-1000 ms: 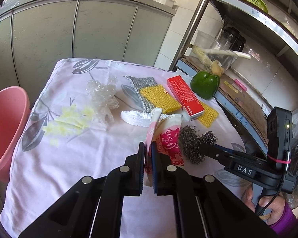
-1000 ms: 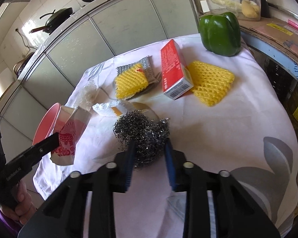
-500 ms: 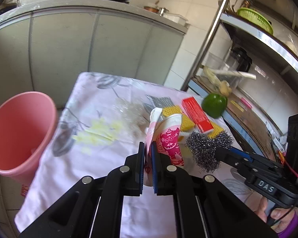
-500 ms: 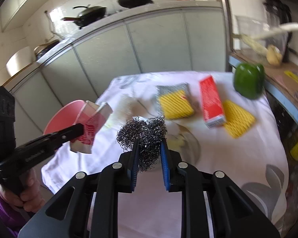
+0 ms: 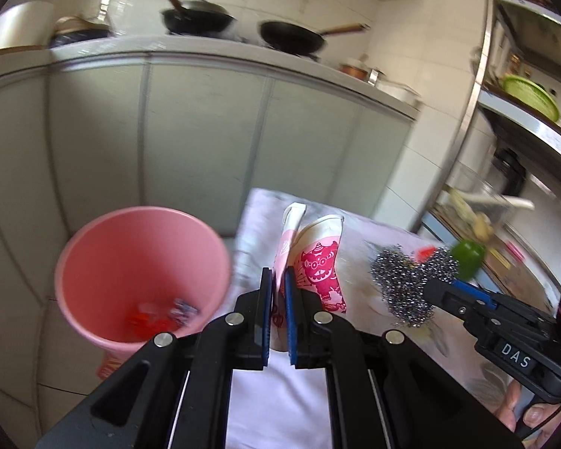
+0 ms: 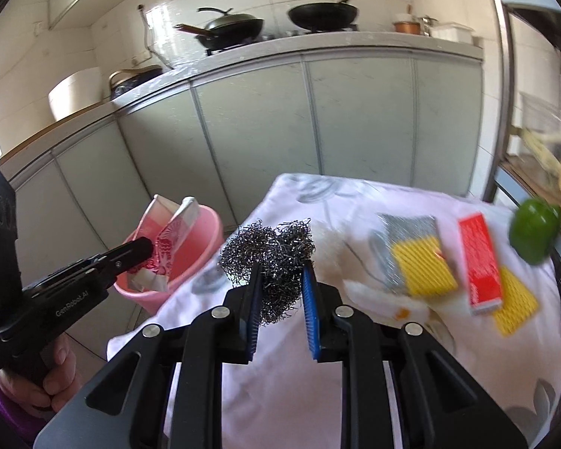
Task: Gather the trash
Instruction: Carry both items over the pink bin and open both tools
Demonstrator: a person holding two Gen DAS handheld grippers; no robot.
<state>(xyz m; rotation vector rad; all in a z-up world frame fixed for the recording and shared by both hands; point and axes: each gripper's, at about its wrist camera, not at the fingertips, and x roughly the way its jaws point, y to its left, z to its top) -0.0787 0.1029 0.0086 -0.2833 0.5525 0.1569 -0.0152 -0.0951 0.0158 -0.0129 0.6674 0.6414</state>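
My left gripper point(image 5: 277, 299) is shut on a crumpled pink-and-white paper wrapper point(image 5: 318, 258) and holds it in the air beside the pink trash bucket point(image 5: 142, 277). Some red and blue scraps lie at the bucket's bottom. In the right wrist view the wrapper point(image 6: 170, 235) hangs over the bucket's rim point(image 6: 209, 247). My right gripper point(image 6: 280, 292) is shut on a steel wool ball point(image 6: 271, 258) above the table's left edge; the ball also shows in the left wrist view point(image 5: 404, 288).
On the floral cloth table point(image 6: 355, 374) lie a red box point(image 6: 480, 262), yellow foam nets point(image 6: 422, 265) over a grey scourer, white wrapping point(image 6: 385, 299) and a green pepper point(image 6: 535, 228). Grey cabinets point(image 6: 318, 119) stand behind; a metal shelf rack point(image 5: 478, 75) stands at right.
Both grippers have swung left toward the bucket, carrying the wrapper and the steel wool. The bucket now sits much closer to the left gripper.
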